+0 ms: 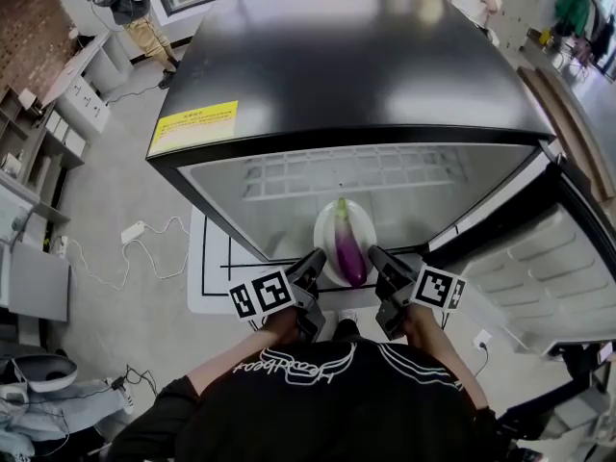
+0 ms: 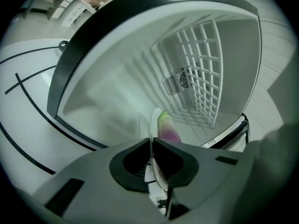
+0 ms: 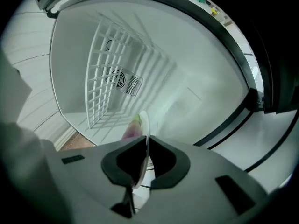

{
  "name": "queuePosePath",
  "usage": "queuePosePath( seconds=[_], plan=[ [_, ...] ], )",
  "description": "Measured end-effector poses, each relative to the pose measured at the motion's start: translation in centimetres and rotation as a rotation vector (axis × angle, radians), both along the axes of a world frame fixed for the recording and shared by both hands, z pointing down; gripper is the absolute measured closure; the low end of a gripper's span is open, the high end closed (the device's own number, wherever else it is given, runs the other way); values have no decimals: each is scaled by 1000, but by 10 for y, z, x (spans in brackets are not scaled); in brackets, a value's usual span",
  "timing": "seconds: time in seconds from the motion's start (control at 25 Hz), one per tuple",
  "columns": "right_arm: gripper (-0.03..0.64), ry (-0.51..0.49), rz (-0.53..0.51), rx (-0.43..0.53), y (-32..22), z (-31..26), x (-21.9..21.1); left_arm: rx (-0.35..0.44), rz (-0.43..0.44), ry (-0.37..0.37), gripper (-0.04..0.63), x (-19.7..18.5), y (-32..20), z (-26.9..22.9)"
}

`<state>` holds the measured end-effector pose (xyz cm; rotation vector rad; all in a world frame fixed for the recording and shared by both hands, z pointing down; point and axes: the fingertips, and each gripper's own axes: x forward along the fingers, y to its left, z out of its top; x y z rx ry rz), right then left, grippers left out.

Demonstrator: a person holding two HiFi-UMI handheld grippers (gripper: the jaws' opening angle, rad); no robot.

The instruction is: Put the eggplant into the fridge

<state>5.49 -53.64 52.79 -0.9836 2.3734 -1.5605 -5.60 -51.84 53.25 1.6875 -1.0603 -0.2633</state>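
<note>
1. Left hand-held gripper, lower centre of the head view: my jaws are closed on the left rim of the white plate. In the left gripper view the rim runs edge-on between them.
2. Right hand-held gripper, just right of centre: my jaws are closed likewise on the plate's right rim. I hold the plate from both sides and neither hand-held gripper touches the vegetable.
3. Eggplant: it lies on the plate, between my two hand-held grippers and about equally near each. Its long axis runs up and down the head view, roughly parallel to both. The green stem end points away from me and the purple end lies toward my body.
4. Fridge: it fills the upper half of the head view. Its open white cavity and wire rack lie directly above the plate in the frame, and the door is swung to the right.
5. Governing relation, as I judge it: the cavity lies straight ahead along the eggplant's axis. The plate should therefore go in stem end first, kept level, with both hands advancing together.
</note>
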Motion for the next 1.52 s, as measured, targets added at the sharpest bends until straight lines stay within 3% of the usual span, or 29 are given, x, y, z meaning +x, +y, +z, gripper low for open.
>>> queuePosePath(
  seconds=[0.4, 0.96, 1.52],
  plan=[
    [595, 141, 12, 116, -20, -8, -4, -3, -33, -23, 571, 0, -20, 6],
    [595, 342, 6, 197, -62, 0, -15, -16, -133, -77, 571, -7, -50, 16],
    [592, 408, -65, 134, -84, 27, -21, -89, -144, -141, 571, -10, -68, 36]
  ],
)
